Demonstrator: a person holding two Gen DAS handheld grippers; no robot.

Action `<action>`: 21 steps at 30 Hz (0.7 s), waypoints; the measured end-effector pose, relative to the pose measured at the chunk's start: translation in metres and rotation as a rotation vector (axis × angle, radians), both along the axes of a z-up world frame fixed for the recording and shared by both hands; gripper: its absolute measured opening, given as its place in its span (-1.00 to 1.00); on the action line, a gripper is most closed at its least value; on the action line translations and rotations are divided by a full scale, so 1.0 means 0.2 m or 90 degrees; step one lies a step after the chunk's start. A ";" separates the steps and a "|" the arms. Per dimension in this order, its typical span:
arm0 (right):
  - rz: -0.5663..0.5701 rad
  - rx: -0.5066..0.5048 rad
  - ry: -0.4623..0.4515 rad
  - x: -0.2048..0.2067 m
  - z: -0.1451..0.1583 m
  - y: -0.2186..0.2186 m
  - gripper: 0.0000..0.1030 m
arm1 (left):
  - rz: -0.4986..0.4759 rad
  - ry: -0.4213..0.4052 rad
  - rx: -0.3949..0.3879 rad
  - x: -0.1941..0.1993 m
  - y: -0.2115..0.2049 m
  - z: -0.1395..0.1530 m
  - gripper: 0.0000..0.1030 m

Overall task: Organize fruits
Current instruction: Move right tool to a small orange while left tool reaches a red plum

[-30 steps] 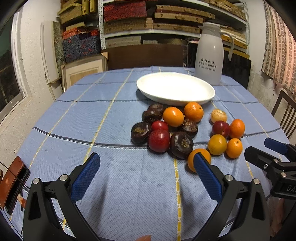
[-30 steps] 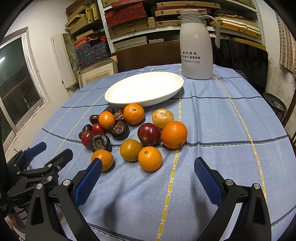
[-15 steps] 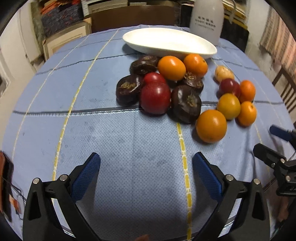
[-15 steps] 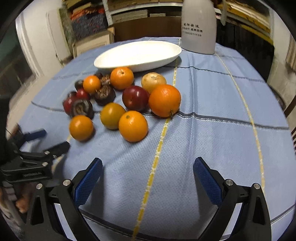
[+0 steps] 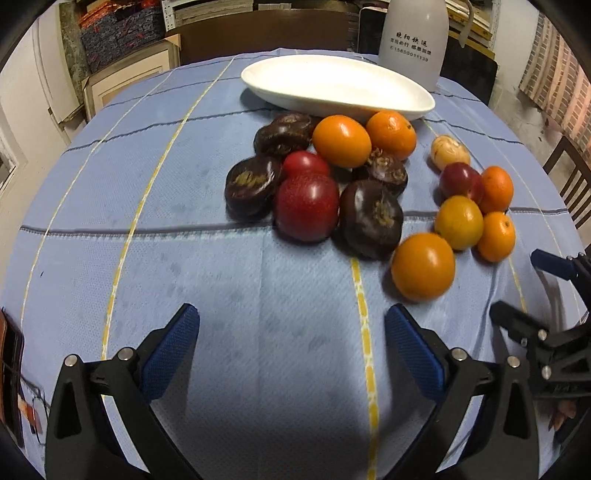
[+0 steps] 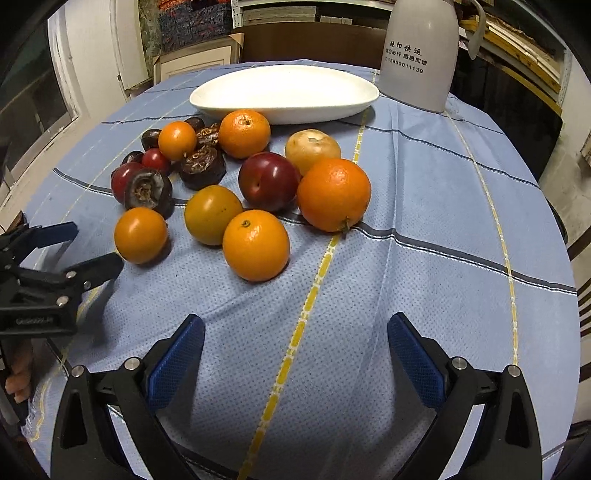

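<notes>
So both my grippers hung wide open over the blue cloth [image 5: 147,206], holding nothing: left gripper [image 5: 291,349] low in its frame, right gripper [image 6: 295,350] likewise. The fruits [image 5: 354,184] sat piled mid-frame, just below the empty white plate [image 5: 258,79] up top, with the jug [image 6: 421,55] upper right.

The setting is a domestic room used partly for storage. A round table covered with a blue checked tablecloth [image 6: 424,258] carries a white thermos jug [image 6: 421,55] at its far edge. Behind it, shelving [image 5: 122,33] holds stacked boxes, and a wooden chair [image 5: 569,177] stands at the table's right edge.
</notes>
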State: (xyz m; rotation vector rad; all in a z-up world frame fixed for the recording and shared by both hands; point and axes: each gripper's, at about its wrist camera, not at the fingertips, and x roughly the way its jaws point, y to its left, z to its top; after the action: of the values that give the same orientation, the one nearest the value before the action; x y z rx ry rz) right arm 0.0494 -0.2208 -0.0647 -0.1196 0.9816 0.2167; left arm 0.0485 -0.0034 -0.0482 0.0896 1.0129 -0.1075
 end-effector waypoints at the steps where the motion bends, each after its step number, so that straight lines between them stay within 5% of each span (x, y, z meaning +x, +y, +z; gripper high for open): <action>1: 0.010 0.000 0.000 0.02 0.00 0.00 0.93 | -0.006 -0.004 0.005 0.01 0.00 0.00 0.92; 7: 0.009 0.096 -0.063 0.12 0.10 -0.14 0.93 | -0.025 -0.076 0.017 0.07 0.08 0.08 0.92; 11: 0.050 0.178 -0.062 0.16 0.12 -0.15 0.38 | -0.029 -0.105 -0.003 0.09 0.11 0.10 0.92; 16: 0.103 0.192 -0.059 0.09 0.11 -0.08 0.34 | -0.053 -0.118 -0.035 0.07 0.11 0.13 0.92; 18: 0.111 0.187 -0.047 0.10 0.09 -0.06 0.00 | -0.067 -0.118 -0.038 0.07 0.10 0.13 0.92; 21: 0.106 0.211 -0.013 0.14 0.06 -0.07 -0.08 | -0.087 -0.109 -0.042 0.09 0.08 0.11 0.60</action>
State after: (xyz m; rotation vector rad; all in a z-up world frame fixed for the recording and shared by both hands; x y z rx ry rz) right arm 0.0767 -0.2349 -0.0522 0.1005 0.9042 0.5275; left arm 0.0667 0.0130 -0.0254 0.1055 0.8315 -0.2534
